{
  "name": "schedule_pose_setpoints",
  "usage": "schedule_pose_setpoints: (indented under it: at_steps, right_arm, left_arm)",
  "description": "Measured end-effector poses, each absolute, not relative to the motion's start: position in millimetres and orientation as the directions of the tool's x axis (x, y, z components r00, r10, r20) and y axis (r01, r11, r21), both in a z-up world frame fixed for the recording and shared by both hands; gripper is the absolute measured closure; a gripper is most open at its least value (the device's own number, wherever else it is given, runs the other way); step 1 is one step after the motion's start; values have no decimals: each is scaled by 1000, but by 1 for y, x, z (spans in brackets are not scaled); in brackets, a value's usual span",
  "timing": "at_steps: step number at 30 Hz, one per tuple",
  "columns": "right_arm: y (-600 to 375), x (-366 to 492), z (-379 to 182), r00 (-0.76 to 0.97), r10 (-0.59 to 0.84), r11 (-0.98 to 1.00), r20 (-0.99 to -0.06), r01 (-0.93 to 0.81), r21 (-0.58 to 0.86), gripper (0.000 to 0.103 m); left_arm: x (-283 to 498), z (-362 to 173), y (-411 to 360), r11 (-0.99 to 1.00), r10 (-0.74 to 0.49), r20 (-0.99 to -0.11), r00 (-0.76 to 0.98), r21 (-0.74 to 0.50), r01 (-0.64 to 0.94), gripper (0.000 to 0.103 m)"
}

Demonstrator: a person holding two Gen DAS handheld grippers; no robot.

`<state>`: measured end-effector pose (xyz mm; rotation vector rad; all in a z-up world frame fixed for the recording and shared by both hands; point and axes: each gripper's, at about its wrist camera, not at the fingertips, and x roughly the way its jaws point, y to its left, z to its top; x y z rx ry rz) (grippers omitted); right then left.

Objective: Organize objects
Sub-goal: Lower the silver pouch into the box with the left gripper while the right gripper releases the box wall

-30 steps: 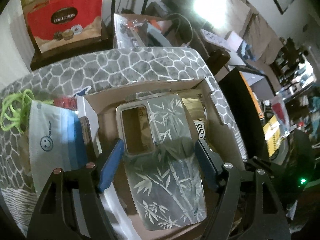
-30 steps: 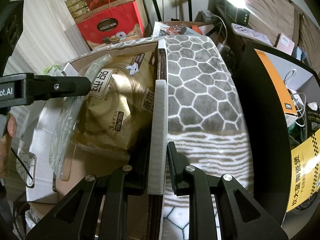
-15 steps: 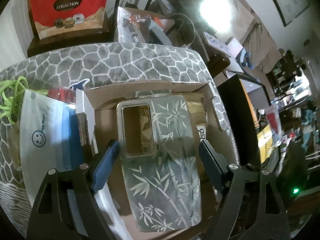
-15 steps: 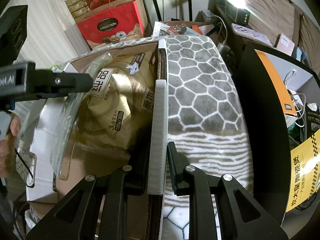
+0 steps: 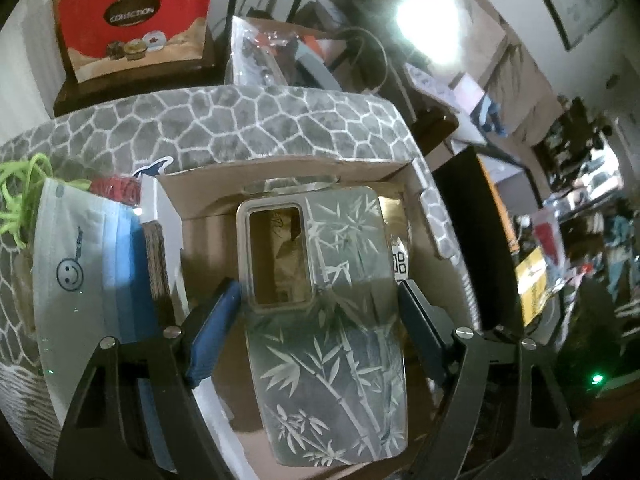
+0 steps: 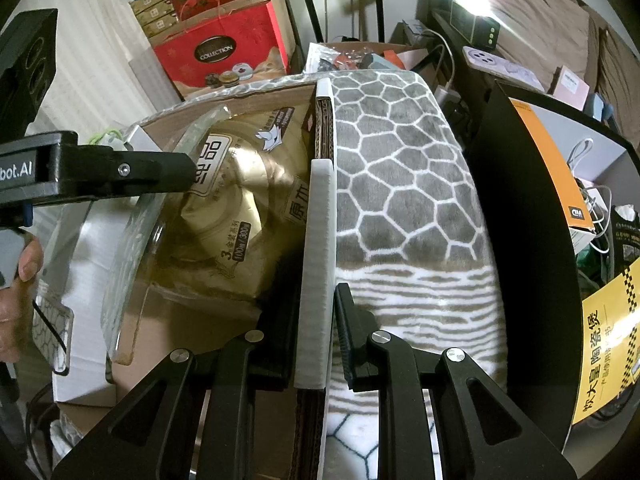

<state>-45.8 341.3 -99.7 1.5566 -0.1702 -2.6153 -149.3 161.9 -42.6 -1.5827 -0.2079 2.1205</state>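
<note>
Left wrist: left gripper (image 5: 318,300) jaws just closing a little, wide, straddling bamboo-print phone case (image 5: 340,320) over the cardboard box (image 5: 280,168); contact unclear. Face mask pack (image 5: 80,264) just outside the box's left wall.

Right wrist: right gripper (image 6: 320,320) narrow, clamped on box's right wall flap (image 6: 318,240); gold tissue pack (image 6: 240,208) inside.

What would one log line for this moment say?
left gripper: jaws just narrowed, phone case between them in cardboard box, no clear grip | right gripper: shut on box wall | tissue pack: in box

Cluttered room: bright lamp (image 5: 428,20), framed picture (image 5: 572,0) on wall, white curtain (image 6: 100,60).
</note>
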Motion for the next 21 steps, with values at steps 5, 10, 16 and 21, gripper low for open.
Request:
schedule_pose_setpoints:
  at_steps: [5,10,16,21]
  right_arm:
    - [341,-46,-99,-475,-136,-990,-869,23,142,84]
    - [341,-45,-99,-474,-136,-989,-870,21,143,84]
    - [341,-45,-99,-472,-136,-989,-871,20,144,84]
    - [342,-44,-97,-473,-132,-990,-871,15,141,85]
  left_arm:
    - [-148,-27,152,-865,491,-835,-248,-436,-248,26]
    - [-143,-9,170,-859,494,-831,-256,-423,-287,26]
    - [-158,-32,197,-901,410,-885,-220,-356,-249,27]
    - [-163,-37,204,-920,387,-890,-239,-355,-167,26]
